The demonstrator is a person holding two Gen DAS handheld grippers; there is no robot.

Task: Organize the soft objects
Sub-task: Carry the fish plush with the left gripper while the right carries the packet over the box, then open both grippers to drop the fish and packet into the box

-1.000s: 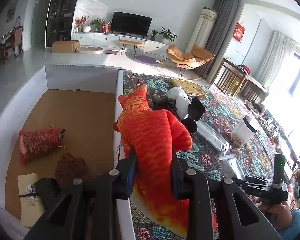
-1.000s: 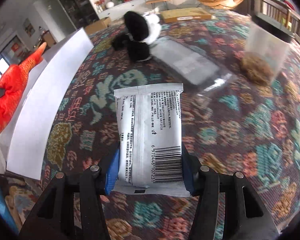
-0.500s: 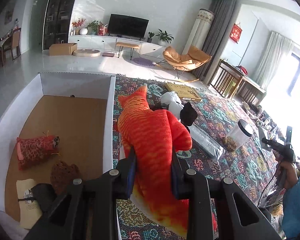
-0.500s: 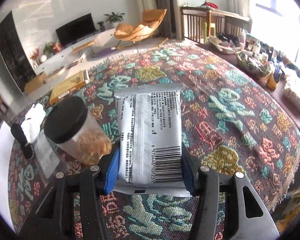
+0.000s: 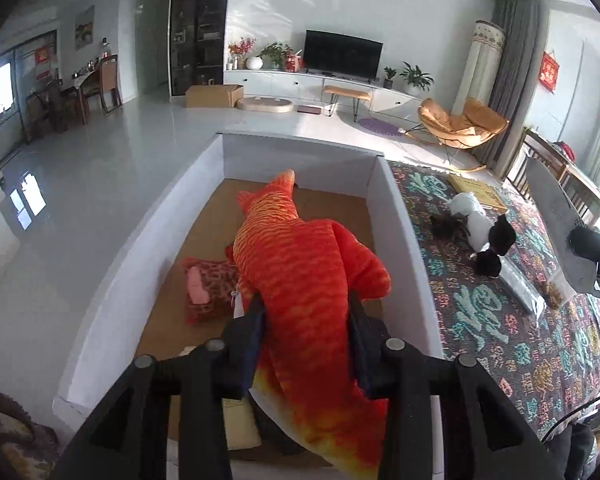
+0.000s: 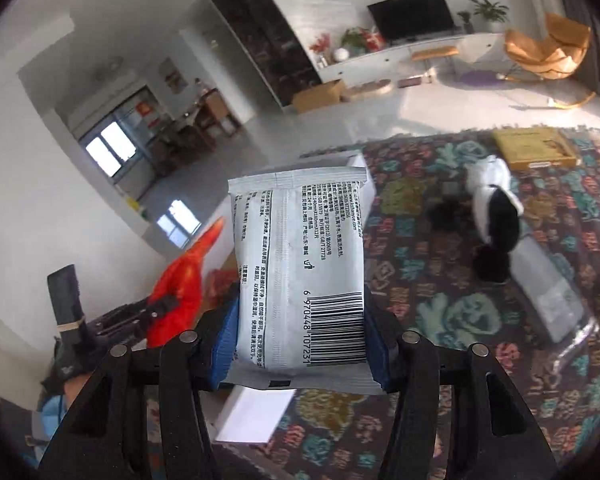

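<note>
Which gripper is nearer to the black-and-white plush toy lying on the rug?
Right. The right gripper, with a wipes packet between its opening jaws, hangs over the rug near the plush toy. The left gripper is over the box.

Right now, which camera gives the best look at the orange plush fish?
The left wrist view: the orange plush fish fills its centre between the opening jaws of the left gripper, over the white box. The right wrist view shows only a red-orange sliver beside the wet wipes pack.
</note>
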